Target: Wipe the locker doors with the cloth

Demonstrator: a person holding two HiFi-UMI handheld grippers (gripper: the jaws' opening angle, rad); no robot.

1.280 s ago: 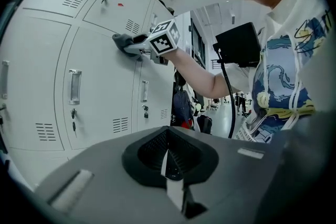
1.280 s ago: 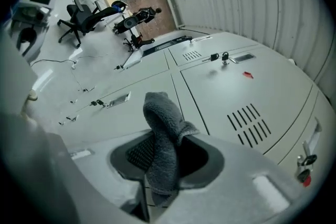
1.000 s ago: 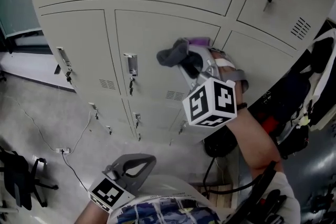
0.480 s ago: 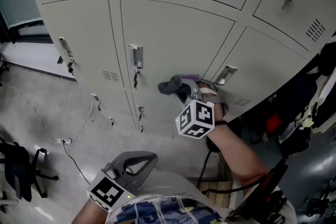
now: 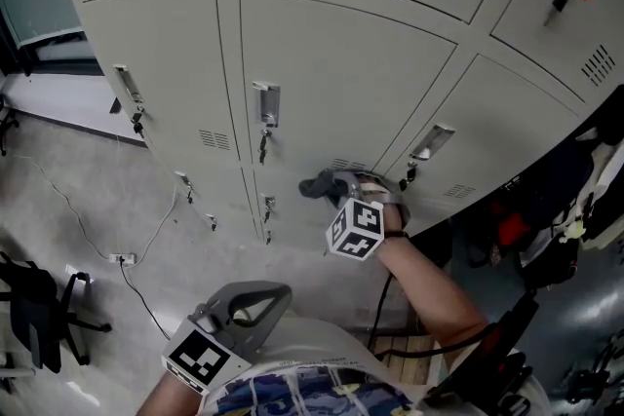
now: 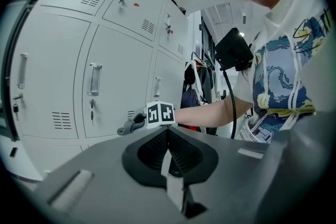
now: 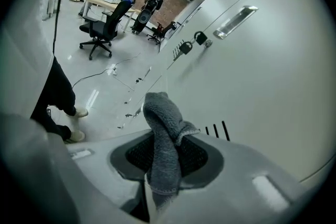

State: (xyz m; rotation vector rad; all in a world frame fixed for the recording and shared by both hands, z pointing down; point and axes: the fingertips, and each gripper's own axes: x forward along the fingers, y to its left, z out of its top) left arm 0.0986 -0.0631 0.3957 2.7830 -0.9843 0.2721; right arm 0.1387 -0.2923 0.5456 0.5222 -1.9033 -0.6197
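surface: pale grey metal locker doors (image 5: 331, 83) | room: shiny grey floor (image 5: 78, 209), black office chair (image 7: 102, 29) | right tongs (image 7: 163, 152): clamped on grey terry cloth (image 7: 163, 123) | left tongs (image 6: 168, 152): closed, empty

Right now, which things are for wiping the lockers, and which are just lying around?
For the job: grey cloth, right hand-held gripper holding it, locker doors.
Just lying about: office chair, floor power strip, left hand-held gripper, shut and idle.

R tongs (image 5: 334, 183) w/ cloth (image 5: 316, 183) at locker doors (image 5: 341, 83), L tongs (image 5: 263, 299) below
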